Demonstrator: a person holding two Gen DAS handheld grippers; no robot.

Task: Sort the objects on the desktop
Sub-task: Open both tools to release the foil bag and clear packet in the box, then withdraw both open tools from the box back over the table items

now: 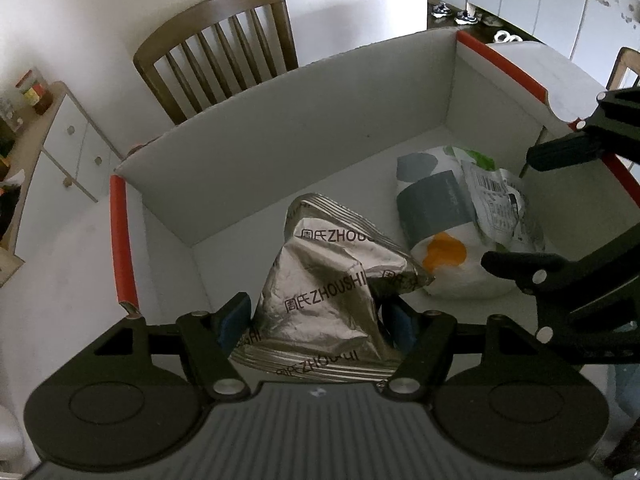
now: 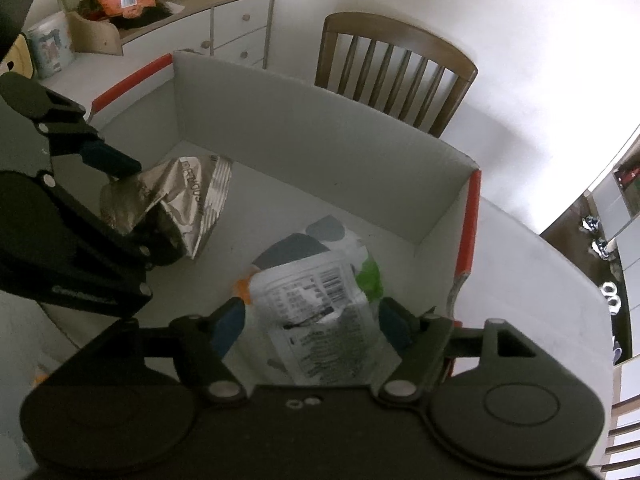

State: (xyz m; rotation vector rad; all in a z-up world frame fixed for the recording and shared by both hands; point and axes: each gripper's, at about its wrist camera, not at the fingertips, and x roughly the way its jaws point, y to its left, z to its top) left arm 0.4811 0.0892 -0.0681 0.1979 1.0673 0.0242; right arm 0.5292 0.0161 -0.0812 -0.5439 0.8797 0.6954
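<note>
Box (image 1: 280, 128) contains tissue pack (image 1: 440, 216); left tool (image 1: 316, 320) grips foil bag (image 1: 328, 304); right tool (image 2: 312, 320) wide over pouch (image 2: 320, 308).

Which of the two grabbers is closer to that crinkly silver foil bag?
Left. The left gripper has the silver foil bag between its fingers; the right gripper sits over the white printed packet beside it.

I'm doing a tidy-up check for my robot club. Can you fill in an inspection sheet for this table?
Surface: white table, bearing an open white box with red edges.
Job's things: silver foil packet, white printed pouch and patterned pack, all inside the box.
Clutter: nothing seen.
Grippers: left gripper closed on the foil packet; right gripper open around the pouch.
Cables: nothing seen.
Surroundings: wooden chair, white drawer cabinet, shoes on floor.
</note>
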